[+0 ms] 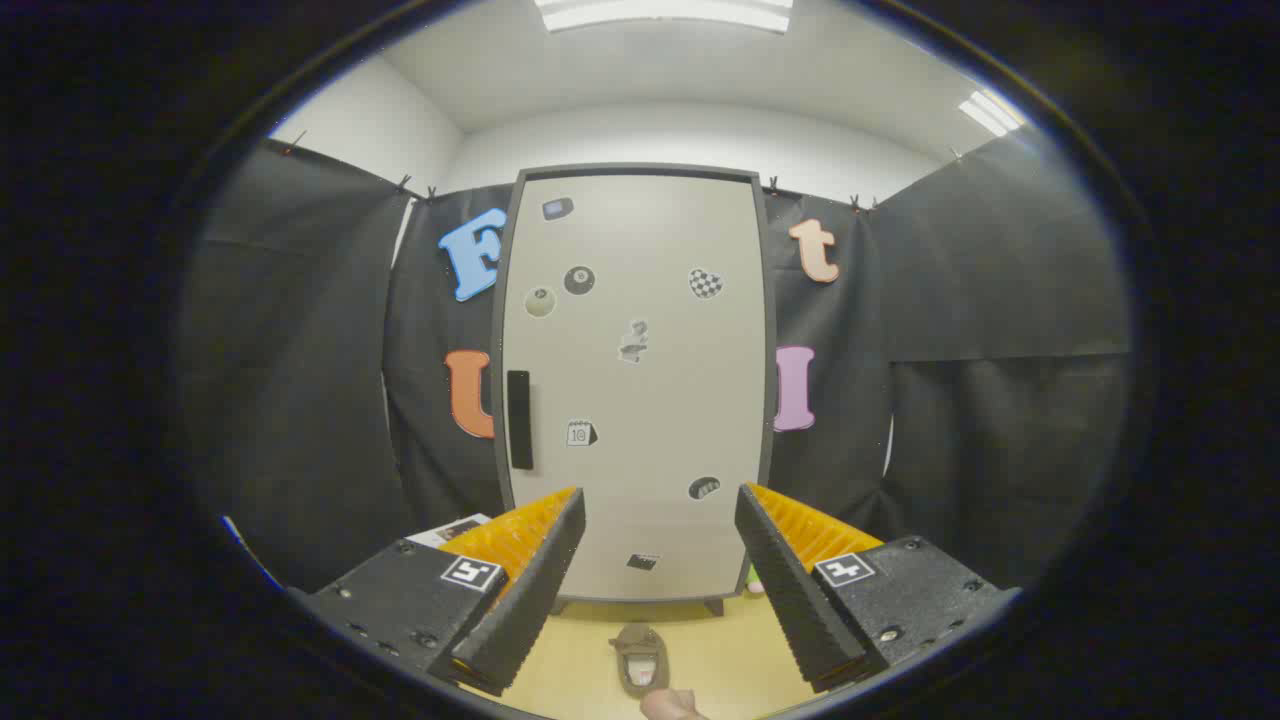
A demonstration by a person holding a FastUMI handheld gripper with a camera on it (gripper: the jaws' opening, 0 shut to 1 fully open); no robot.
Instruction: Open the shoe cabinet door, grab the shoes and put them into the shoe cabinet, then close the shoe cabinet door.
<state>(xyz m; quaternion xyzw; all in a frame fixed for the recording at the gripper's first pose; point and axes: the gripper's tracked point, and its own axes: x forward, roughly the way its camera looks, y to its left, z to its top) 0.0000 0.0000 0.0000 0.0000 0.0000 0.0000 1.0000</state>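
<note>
A tall beige shoe cabinet (640, 400) with a dark frame stands straight ahead against the black cloth wall. Its door is closed and carries several small stickers. A black vertical handle (519, 419) sits on the door's left side, a little above my left fingertip. My gripper (660, 510) is open, its orange-and-black fingers (535, 560) spread wide with nothing between them. On the yellowish floor below and between the fingers lies a grey shoe (641, 658), toe toward the cabinet. A hand (668, 705) touches the shoe's near end.
Black cloth walls close in on the left and right of the cabinet. A white paper or card (455, 528) lies behind the left finger. A small pink-and-green object (753, 580) peeks out by the cabinet's lower right foot.
</note>
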